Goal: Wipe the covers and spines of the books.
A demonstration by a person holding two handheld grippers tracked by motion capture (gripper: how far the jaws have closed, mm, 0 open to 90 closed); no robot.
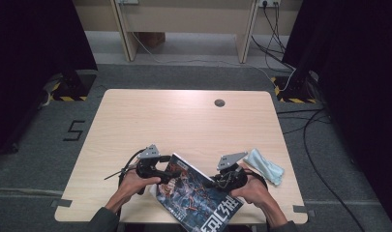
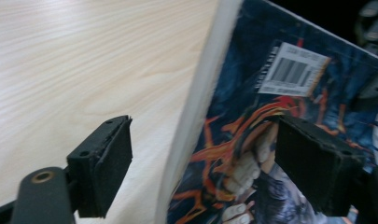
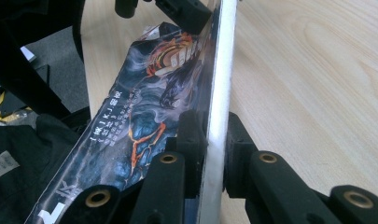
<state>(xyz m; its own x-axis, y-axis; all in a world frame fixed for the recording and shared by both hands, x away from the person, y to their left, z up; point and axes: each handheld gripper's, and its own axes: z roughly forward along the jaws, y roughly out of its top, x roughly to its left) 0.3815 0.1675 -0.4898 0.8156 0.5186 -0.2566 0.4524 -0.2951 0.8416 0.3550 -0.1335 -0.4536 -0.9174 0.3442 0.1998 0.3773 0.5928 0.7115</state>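
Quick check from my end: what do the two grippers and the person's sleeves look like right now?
Both are black. The left gripper and the right gripper each carry a grey three-cornered plate on top, and a black cable trails from each. In the gripper views, the jaws end in blocky black foam-like pads on arms with brass-coloured rivets. The sleeves are dark, greenish grey.

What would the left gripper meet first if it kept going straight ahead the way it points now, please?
Probably the book: its white page edge already stands between the open pads of the left gripper, so the edge would slide deeper between the jaws. Depth is hard to judge.
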